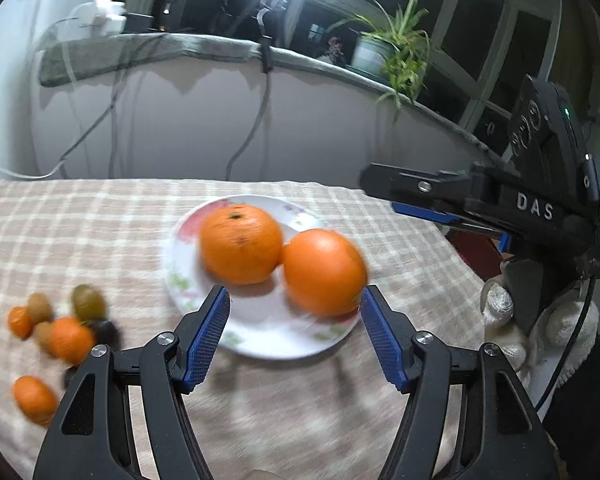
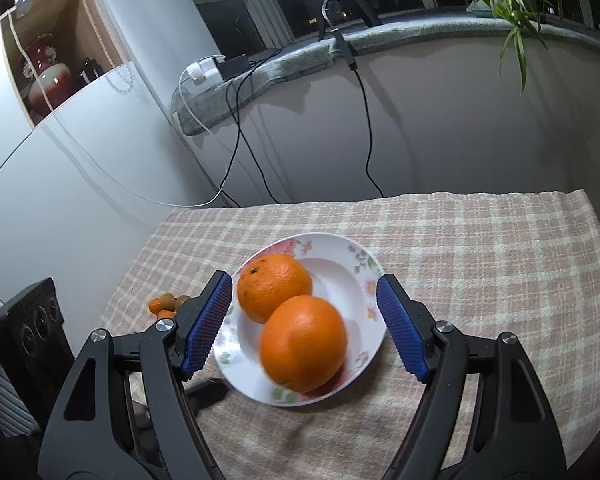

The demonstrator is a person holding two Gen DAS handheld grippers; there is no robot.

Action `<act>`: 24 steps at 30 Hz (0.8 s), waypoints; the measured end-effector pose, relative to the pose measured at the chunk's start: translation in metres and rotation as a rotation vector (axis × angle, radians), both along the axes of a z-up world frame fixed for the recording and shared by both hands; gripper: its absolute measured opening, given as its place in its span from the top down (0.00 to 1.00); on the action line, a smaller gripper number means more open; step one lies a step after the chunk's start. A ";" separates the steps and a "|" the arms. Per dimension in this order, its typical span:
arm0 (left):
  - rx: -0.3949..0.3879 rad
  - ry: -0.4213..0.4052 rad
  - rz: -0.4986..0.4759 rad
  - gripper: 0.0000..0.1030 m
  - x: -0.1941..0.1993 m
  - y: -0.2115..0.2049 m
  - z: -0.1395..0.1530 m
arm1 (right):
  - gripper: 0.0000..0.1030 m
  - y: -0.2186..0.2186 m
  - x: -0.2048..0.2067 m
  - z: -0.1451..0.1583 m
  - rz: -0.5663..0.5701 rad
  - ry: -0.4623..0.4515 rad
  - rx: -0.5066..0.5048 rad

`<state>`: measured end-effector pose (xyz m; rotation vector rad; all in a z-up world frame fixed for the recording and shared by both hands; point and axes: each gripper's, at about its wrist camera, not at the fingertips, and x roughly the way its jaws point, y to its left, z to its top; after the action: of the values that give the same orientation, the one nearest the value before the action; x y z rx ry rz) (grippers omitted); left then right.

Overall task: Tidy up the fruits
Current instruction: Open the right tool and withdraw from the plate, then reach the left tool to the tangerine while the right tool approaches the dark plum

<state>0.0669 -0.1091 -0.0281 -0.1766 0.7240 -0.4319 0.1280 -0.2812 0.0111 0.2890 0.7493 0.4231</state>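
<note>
A white floral plate (image 1: 260, 340) (image 2: 340, 264) holds two large oranges, one dimpled (image 1: 241, 243) (image 2: 274, 286) and one smooth (image 1: 323, 271) (image 2: 303, 343), side by side and touching. A pile of small fruits (image 1: 60, 328) (image 2: 166, 305), small oranges, kiwis and dark ones, lies on the cloth left of the plate. My left gripper (image 1: 295, 334) is open and empty above the plate's near rim. My right gripper (image 2: 305, 326) is open around the smooth orange, its pads clear of it. The right gripper's body also shows in the left wrist view (image 1: 500, 200).
A checked tablecloth (image 1: 100, 232) (image 2: 480, 260) covers the table. Behind it stands a curved wall with hanging cables (image 2: 236, 152), a padded sill and a potted plant (image 1: 392, 56). A gloved hand (image 1: 540, 328) holds the right gripper. A white cabinet (image 2: 80, 140) stands at the left.
</note>
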 end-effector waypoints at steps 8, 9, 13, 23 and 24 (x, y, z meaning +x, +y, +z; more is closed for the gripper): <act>0.039 -0.001 0.103 0.34 -0.021 0.053 0.002 | 0.25 0.042 -0.023 0.002 0.058 -0.058 -0.090; 0.044 -0.003 0.115 0.34 -0.024 0.060 0.002 | 0.25 0.048 -0.025 0.001 0.066 -0.057 -0.094; 0.086 -0.014 0.175 0.30 -0.037 0.083 0.003 | 0.17 0.070 -0.030 -0.004 0.125 -0.048 -0.102; 0.046 0.058 0.291 0.31 -0.064 0.147 -0.023 | 0.17 0.137 -0.042 -0.015 0.306 -0.059 -0.203; 0.043 0.062 0.296 0.34 -0.065 0.149 -0.024 | 0.17 0.144 -0.042 -0.016 0.325 -0.054 -0.204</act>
<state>0.0019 0.0398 -0.0526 -0.2530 0.7536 -0.1293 0.0856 -0.1368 -0.0051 -0.0376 0.7825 0.6530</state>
